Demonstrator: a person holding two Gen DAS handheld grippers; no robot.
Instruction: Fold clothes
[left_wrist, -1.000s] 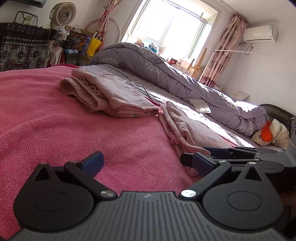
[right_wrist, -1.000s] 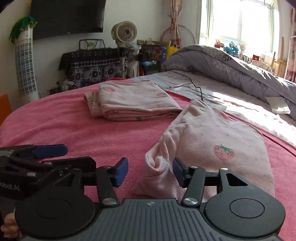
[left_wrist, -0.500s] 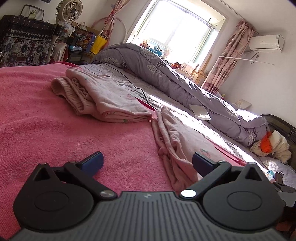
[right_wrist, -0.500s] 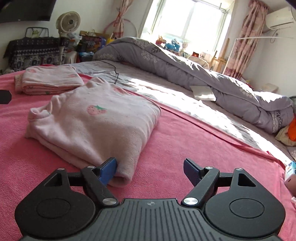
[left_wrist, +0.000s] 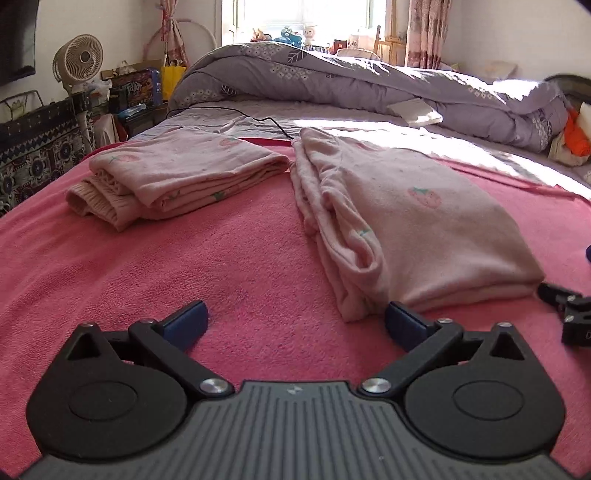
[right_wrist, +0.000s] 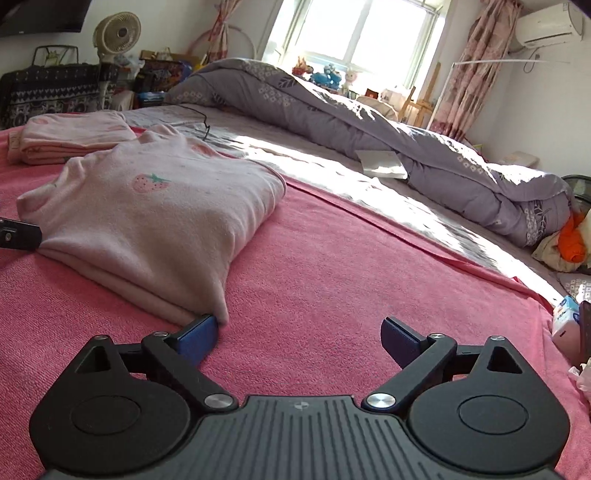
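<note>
A folded pale pink top with strawberry prints (left_wrist: 413, 229) (right_wrist: 162, 218) lies on the pink blanket (left_wrist: 207, 266) (right_wrist: 351, 266). A second folded pink garment (left_wrist: 177, 177) (right_wrist: 74, 136) rests beyond it to the left. My left gripper (left_wrist: 295, 323) is open just in front of the top's near left corner, nothing between its fingers. My right gripper (right_wrist: 299, 338) is still opening at the top's near right corner; its left fingertip (right_wrist: 197, 334) sits against the fabric edge, and only blanket lies between the jaws. Part of the right gripper (left_wrist: 565, 306) shows at the left wrist view's right edge.
A rolled grey quilt (left_wrist: 369, 77) (right_wrist: 369, 122) runs along the far side of the bed, with a white pad (right_wrist: 382, 164) and a black cable (left_wrist: 258, 118) beside it. Orange and cream cloth (right_wrist: 569, 240) lies at the right. A fan (left_wrist: 77, 59) and clutter stand by the far wall.
The right gripper let go of the top's bunched edge, swung round to its right corner and opened wide. The left gripper shifted and rolled level, now facing both folded garments.
</note>
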